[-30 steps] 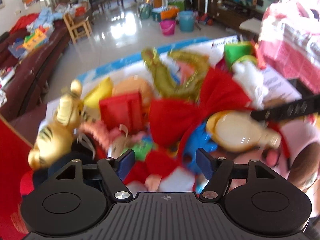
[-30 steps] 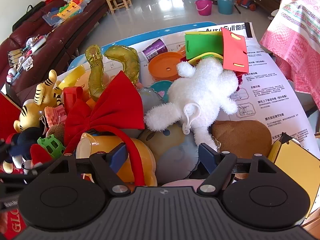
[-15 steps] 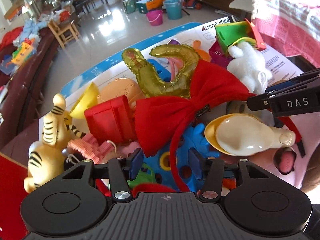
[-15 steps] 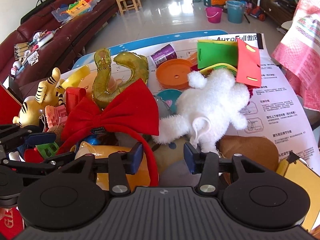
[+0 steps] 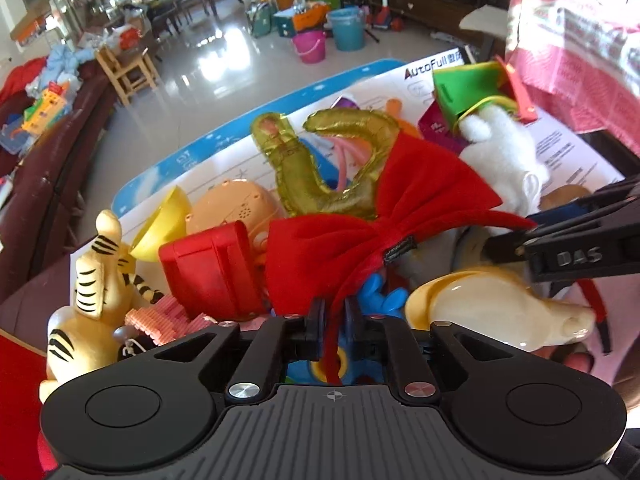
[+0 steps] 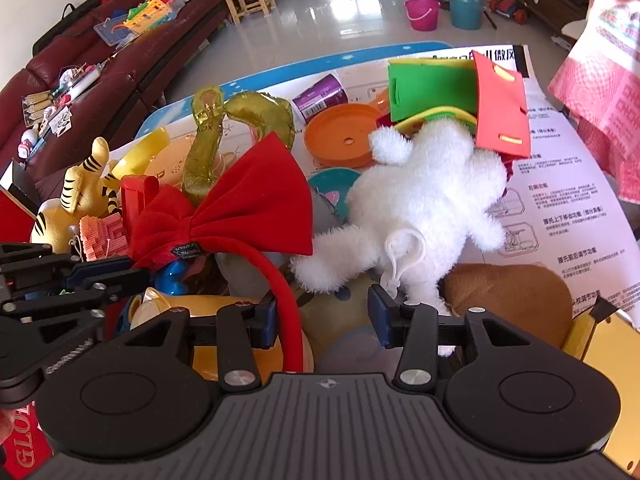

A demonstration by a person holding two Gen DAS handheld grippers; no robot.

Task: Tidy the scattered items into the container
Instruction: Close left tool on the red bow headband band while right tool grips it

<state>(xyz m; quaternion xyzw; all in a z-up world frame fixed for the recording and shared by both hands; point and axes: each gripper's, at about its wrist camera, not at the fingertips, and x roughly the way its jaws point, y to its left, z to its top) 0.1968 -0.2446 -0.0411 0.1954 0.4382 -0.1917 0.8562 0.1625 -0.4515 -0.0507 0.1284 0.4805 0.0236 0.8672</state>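
A headband with a big red bow (image 5: 380, 232) lies on top of a pile of toys. My left gripper (image 5: 334, 326) is shut on its thin red band just below the bow. In the right wrist view the bow (image 6: 240, 208) sits left of centre, and the left gripper (image 6: 132, 276) comes in from the left. My right gripper (image 6: 323, 318) is half closed on a round grey-yellow plush toy (image 6: 340, 312). The band curves past its left finger. A white plush (image 6: 424, 200) lies just beyond it.
The pile also holds a tiger plush (image 5: 96, 292), a red plastic block (image 5: 212, 268), a gold balloon (image 5: 320, 176), a cream bottle-shaped toy (image 5: 492, 308), an orange lid (image 6: 344, 136) and foam sheets (image 6: 436, 88). A printed sheet (image 6: 568, 200) covers the table. A red box (image 6: 20, 448) stands at the near left.
My left gripper moved forward and down over the pile and its jaws closed on the red band. The right jaws narrowed around the plush a second ago and have held still since.
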